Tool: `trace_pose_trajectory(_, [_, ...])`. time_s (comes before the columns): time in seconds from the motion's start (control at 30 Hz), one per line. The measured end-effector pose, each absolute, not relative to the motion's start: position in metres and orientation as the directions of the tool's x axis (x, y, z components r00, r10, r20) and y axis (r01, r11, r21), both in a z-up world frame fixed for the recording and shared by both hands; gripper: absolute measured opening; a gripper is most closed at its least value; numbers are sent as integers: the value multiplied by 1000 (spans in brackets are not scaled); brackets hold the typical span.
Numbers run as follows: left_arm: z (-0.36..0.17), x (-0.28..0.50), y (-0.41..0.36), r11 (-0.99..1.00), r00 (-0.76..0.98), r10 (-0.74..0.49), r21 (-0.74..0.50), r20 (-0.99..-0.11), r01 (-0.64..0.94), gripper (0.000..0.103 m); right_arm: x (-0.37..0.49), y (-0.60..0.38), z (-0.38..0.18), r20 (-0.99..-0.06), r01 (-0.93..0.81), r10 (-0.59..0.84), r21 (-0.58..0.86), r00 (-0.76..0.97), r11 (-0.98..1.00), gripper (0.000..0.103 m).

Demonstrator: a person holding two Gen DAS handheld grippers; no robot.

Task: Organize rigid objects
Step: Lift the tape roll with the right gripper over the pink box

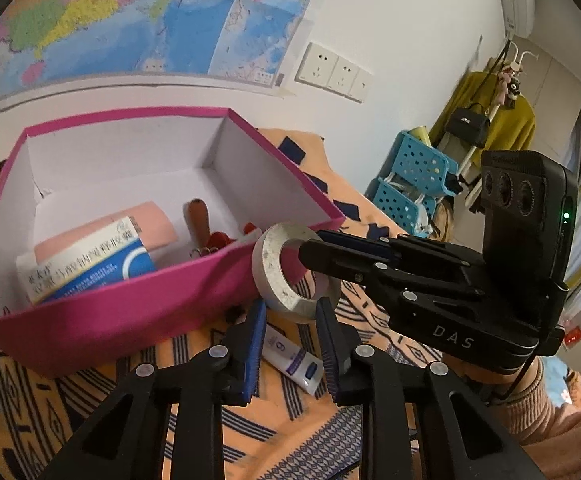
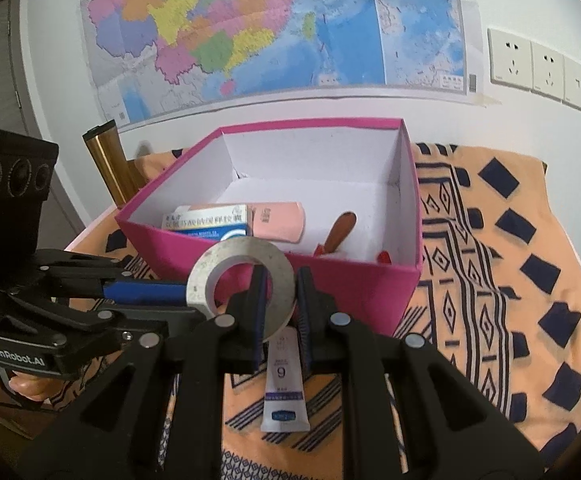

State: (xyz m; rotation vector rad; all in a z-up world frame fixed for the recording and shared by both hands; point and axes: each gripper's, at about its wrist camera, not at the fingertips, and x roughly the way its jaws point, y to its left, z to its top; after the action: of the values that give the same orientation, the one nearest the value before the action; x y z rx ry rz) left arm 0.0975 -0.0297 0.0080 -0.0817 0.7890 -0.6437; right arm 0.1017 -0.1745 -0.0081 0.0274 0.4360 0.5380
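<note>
White tube (image 2: 284, 392) lies on the patterned cloth (image 2: 510, 280) under both grippers. Just above it, the right gripper (image 2: 280, 292) pinches the grey ring (image 2: 210, 264) wall, and the left gripper (image 1: 290, 312) is closed narrow on the ring's rim, just short of the box's front wall. Pink box (image 2: 274, 276) behind holds a blue-white carton (image 2: 206, 222), a pink pack (image 2: 278, 224) and a wooden-handled tool (image 2: 340, 232); its far half is bare, with free cloth to its right up to the wall.
</note>
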Motion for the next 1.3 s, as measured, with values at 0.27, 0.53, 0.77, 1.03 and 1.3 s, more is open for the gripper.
trace_pose_trajectory(0.27, [18, 106, -23, 823, 553, -548, -283, -628, 493, 25, 113, -170, 4, -383, -509, 519, 135, 764, 850, 17])
trace_pose_trajectory(0.53, [23, 118, -15, 838, 571, -528, -277, -628, 470, 25, 126, -164, 12, -378, -525, 533, 133, 757, 841, 17])
trace_pose_trajectory(0.77, [26, 127, -12, 850, 584, -510, -269, -631, 453, 25, 135, -159, 17, -375, -534, 540, 130, 753, 835, 17])
trace_pose_trajectory(1.03, [28, 138, -11, 863, 596, -488, -251, -638, 438, 25, 147, -157, 20, -374, -536, 544, 136, 751, 833, 17])
trace_pose_trajectory(1.3, [26, 145, -12, 871, 597, -474, -244, -647, 427, 25, 156, -155, 20, -381, -530, 537, 134, 753, 838, 17])
